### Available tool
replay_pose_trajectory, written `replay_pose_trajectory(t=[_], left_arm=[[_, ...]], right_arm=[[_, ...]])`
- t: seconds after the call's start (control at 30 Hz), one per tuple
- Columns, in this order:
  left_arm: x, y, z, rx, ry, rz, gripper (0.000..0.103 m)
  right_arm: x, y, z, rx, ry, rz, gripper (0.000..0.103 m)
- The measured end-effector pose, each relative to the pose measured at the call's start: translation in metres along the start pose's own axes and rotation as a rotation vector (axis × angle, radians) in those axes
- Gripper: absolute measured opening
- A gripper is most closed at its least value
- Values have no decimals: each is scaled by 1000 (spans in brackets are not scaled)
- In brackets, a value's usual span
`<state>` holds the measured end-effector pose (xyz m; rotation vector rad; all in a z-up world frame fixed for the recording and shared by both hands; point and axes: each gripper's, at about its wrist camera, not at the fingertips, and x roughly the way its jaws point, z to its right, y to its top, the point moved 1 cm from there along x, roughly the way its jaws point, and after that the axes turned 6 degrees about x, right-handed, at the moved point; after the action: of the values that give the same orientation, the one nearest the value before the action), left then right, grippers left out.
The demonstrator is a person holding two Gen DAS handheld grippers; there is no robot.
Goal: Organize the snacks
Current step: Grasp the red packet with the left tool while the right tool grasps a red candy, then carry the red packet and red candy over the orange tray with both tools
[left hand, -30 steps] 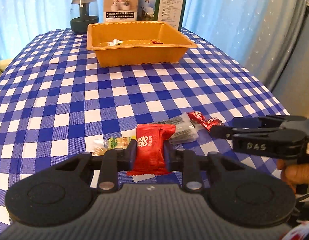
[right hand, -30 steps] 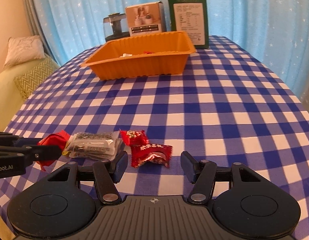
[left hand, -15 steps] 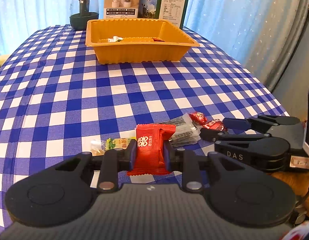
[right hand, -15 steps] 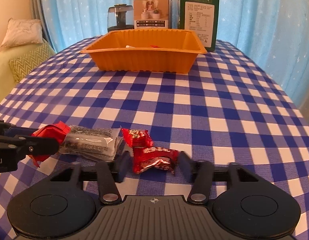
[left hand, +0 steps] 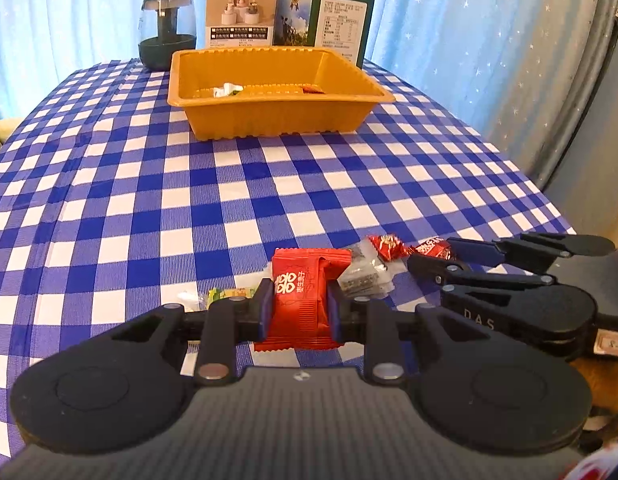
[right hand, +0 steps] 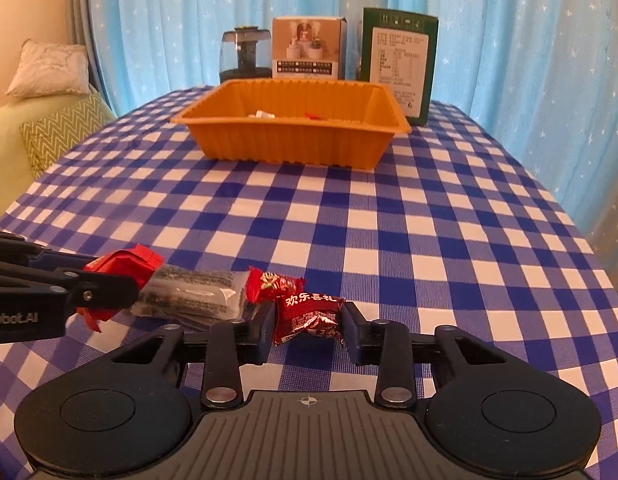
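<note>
My left gripper (left hand: 300, 300) is shut on a bright red snack packet (left hand: 305, 276) just above the blue checked tablecloth; its tips also show in the right wrist view (right hand: 121, 284). My right gripper (right hand: 309, 322) is closing its jaws, and both pads touch the dark red candy (right hand: 309, 308) between them. Beside it lie another red candy (right hand: 269, 280) and a clear packet with dark contents (right hand: 193, 292). A small green-yellow candy (left hand: 229, 293) lies behind my left finger. The orange tray (left hand: 269, 116) stands far back with a few snacks inside.
Behind the tray stand a dark jar (left hand: 167, 40), a white box (left hand: 241, 14) and a green box (left hand: 341, 16) against the blue curtain. A sofa with cushions (right hand: 49, 128) sits off the table's left. The table edge runs close on the right.
The right gripper's jaws have narrowed from wide apart onto the dark red candy, and it has tilted up slightly. The left gripper stays put with its red packet.
</note>
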<state>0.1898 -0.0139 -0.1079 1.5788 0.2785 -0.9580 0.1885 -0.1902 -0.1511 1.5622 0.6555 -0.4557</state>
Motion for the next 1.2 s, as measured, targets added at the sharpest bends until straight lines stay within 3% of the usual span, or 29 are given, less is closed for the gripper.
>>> replay_pose_trajectory(t=[0.83, 1.2], left_arm=[[-6, 15, -4, -47, 29, 53, 24], [-9, 66, -26, -76, 51, 139, 24]], right_arm=[[-16, 20, -9, 11, 49, 66, 36], [-15, 73, -1, 19, 59, 141, 36]])
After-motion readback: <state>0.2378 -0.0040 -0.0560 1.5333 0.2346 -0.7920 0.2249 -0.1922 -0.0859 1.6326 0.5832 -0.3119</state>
